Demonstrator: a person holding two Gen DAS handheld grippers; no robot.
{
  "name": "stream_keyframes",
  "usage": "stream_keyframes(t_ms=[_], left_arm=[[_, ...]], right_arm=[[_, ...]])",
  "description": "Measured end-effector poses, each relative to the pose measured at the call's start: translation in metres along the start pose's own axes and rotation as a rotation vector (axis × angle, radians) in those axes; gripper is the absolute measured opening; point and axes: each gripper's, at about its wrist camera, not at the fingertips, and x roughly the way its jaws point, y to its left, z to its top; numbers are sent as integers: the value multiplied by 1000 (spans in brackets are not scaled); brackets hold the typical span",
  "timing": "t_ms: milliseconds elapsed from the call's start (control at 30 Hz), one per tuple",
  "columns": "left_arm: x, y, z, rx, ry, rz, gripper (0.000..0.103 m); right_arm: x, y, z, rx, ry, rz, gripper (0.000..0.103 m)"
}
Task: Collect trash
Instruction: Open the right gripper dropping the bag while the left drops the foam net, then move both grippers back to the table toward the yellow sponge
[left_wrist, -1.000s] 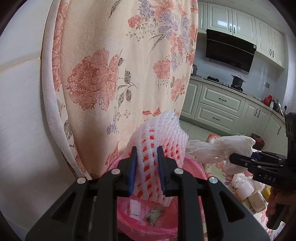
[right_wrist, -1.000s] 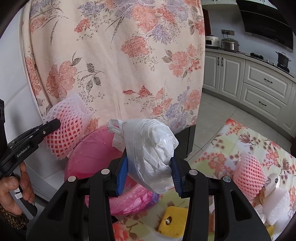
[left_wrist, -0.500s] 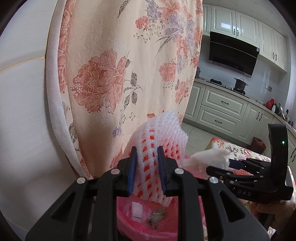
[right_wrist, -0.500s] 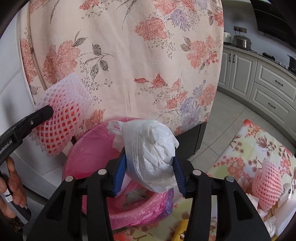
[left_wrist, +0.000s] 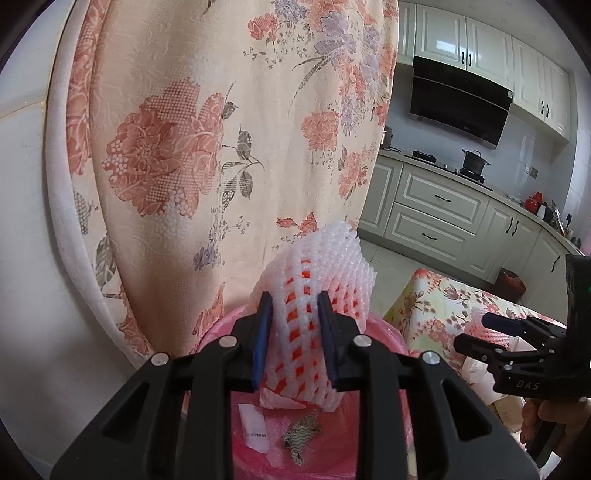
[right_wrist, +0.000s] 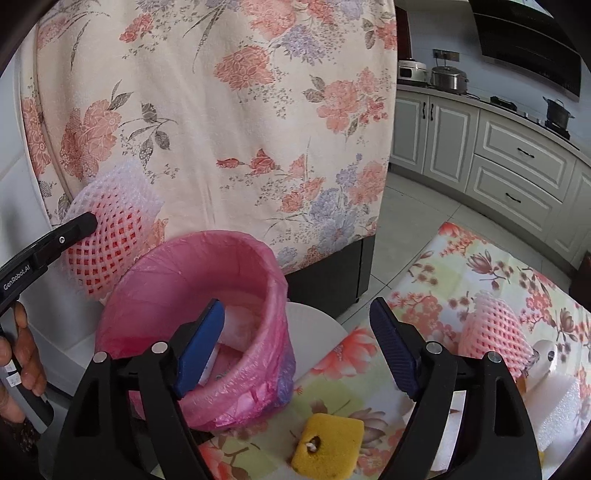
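left gripper: jaws just starting to part, foam net still pinched between the blue pads; net is held up over the back-left rim of the bin, in front of the curtain.
foam net, other view: seen at, above and left of the bin mouth, not touching the rim.
right gripper: jaws opening wide, nothing gripped between them; left pad is over the bin's near rim, right pad over the worktop.
bin: pink-lined, round, mouth unobstructed; rim edge stands just beside the worktop edge; white bag and scraps are seen inside.
floral curtain: hangs close behind the bin, blocks room at the back and left.
worktop: floral cloth, its left edge meets the bin; free stretch is left between bin and trash pile.
yellow sponge: lies near the front edge of the worktop, just right of the bin base.
second foam net: stands at right on the worktop, well apart from the bin.
white foam block: at the far right edge, beside a white roll.
floor: tiled, open toward the cabinets.
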Motion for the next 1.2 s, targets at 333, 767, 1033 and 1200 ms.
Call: stream_keyframes(t_ms=[333,767,1033,1200], left_arm=[[9,-1,-7,-29,27,32,60],[3,-31,-9,-13,30,-25,66],[2,-75,-19,25,58,-116,68],[2,-108,-31,64,84,-180,70]], right_arm=[[-31,-42,-21,69,-12,-70,79],[-91,-119,-64,198,-35,-231,81],[-116,-151,-96,260,-23,-297,82],[-126,-165,-118,293,-9,-315,82]])
